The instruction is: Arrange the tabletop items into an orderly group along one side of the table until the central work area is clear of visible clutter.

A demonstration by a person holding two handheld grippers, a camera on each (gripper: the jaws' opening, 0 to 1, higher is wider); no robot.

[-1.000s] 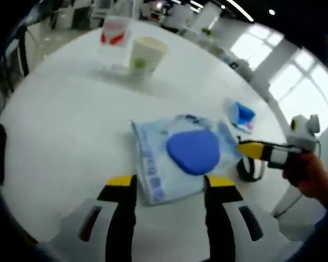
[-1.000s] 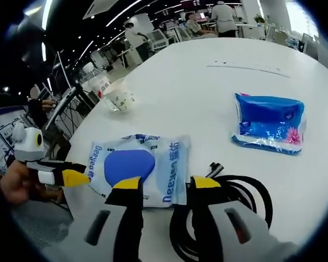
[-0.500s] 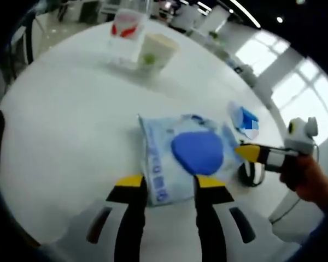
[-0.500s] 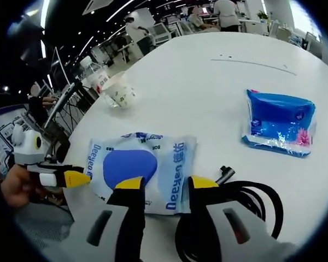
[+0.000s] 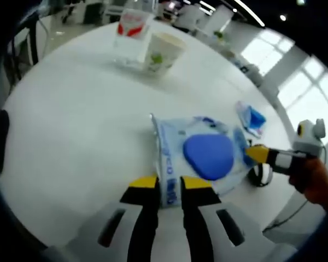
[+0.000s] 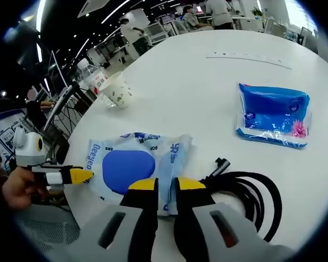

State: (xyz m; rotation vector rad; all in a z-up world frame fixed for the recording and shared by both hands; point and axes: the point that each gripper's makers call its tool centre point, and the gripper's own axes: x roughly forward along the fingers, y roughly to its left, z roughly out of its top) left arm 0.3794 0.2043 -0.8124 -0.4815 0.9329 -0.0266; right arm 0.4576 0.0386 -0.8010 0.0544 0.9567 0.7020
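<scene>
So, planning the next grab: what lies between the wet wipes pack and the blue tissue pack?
In the right gripper view, bare table separates the wet wipes pack from the blue tissue pack; the black cable lies nearer.

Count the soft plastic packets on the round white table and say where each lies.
2. The pale blue wipes packet with a dark blue oval lid lies at the near edge, between both grippers. The bright blue tissue packet lies further in, apart, beyond the coiled black cable.

On the white table [image 6: 218, 71] are lying one pale wet-wipe pack [image 6: 132, 164], one blue tissue pack [image 6: 273, 113], one coiled black cable [image 6: 250, 192], one paper cup [image 6: 117, 90] and one clear bottle [image 6: 94, 77].
</scene>
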